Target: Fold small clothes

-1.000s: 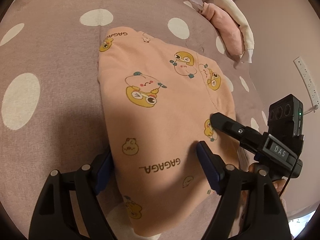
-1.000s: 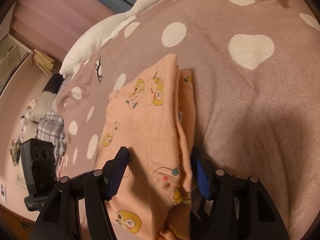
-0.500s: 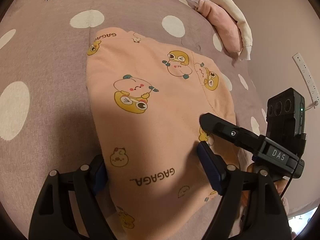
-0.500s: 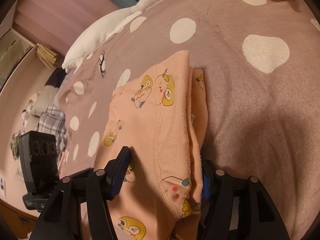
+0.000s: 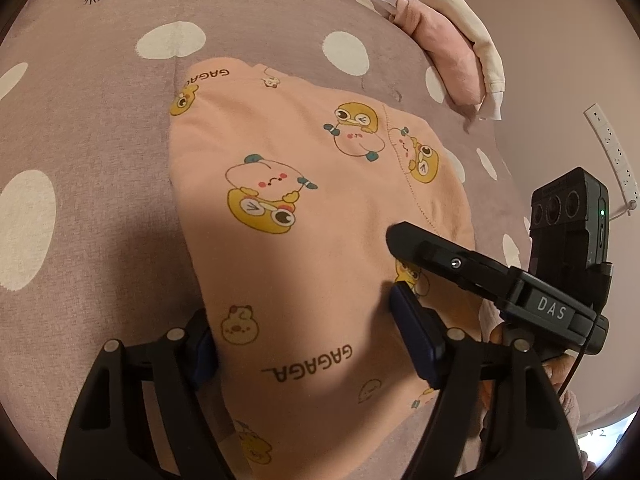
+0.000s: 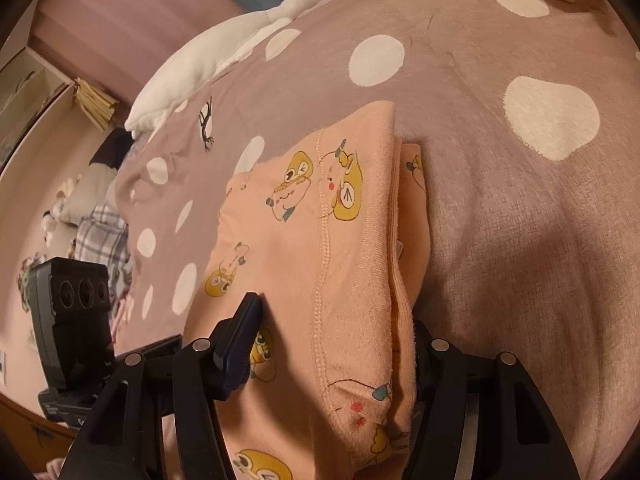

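Lower frame: the left gripper (image 5: pixel 304 344) is straddling the near end of the folded peach fleece garment with yellow cartoon prints (image 5: pixel 304 208), its jaws just closing, pads apparently not yet pinching. The right gripper (image 6: pixel 332 344) is bracketing the layered hem, jaws apart. The garment is lying mid-frame on the mauve white-spotted bedspread (image 5: pixel 88 200); soft, light, floppy, best pinched through all layers at an edge.

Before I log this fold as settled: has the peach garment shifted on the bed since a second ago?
No clear shift. The peach garment keeps the same spot beside the white dots of the bedspread; only the camera views drifted slightly.
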`<state>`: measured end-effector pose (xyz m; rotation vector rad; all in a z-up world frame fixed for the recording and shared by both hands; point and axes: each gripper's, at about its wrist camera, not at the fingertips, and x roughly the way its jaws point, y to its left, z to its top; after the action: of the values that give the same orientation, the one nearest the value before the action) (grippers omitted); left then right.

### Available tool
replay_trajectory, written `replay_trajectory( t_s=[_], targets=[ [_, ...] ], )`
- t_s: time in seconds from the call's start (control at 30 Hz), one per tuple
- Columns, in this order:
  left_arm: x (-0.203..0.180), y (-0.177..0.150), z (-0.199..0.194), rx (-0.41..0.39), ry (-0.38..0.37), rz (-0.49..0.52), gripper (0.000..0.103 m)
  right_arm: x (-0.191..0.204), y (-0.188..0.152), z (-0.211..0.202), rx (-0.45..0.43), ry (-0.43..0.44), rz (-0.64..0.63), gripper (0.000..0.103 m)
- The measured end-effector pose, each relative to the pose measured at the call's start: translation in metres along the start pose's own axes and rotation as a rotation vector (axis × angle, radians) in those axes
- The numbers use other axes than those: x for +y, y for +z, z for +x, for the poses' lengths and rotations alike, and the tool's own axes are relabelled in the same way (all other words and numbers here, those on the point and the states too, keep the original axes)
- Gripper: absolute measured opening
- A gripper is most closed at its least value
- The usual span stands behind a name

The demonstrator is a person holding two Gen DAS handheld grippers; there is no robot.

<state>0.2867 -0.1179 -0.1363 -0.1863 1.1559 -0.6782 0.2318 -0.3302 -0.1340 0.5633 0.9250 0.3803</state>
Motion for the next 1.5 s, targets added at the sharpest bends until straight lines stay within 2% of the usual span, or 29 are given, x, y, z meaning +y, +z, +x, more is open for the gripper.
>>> replay_trajectory(
  t_s=[0.13, 0.37, 0.5, 0.7, 1.23, 1.33, 1.5],
  targets=[
    [0.002, -0.001, -0.002, 0.001, 0.012, 0.004, 0.067, 0.0, 0.0, 0.0, 0.002, -0.006, -0.004, 0.061],
    [0.002, -0.001, -0.003, 0.005, 0.043, 0.001, 0.061, 0.005, -0.002, 0.0, -0.001, -0.056, -0.03, 0.055],
    [-0.001, 0.0, -0.001, 0.006, 0.068, 0.018, 0.061, 0.013, -0.003, 0.002, -0.002, -0.107, -0.071, 0.053],
    [-0.003, 0.0, 0.0, 0.009, 0.09, 0.035, 0.06, 0.016, -0.004, 0.003, -0.009, -0.135, -0.105, 0.045],
    [-0.007, 0.0, 0.001, 0.012, 0.121, 0.052, 0.057, 0.022, -0.004, 0.002, -0.022, -0.18, -0.146, 0.04],
    [-0.009, 0.0, 0.0, 0.011, 0.131, 0.054, 0.053, 0.026, -0.005, 0.002, -0.032, -0.193, -0.155, 0.038],
    [-0.014, 0.001, -0.005, 0.0, 0.15, 0.066, 0.042, 0.038, -0.007, -0.001, -0.056, -0.222, -0.204, 0.033]
  ],
)
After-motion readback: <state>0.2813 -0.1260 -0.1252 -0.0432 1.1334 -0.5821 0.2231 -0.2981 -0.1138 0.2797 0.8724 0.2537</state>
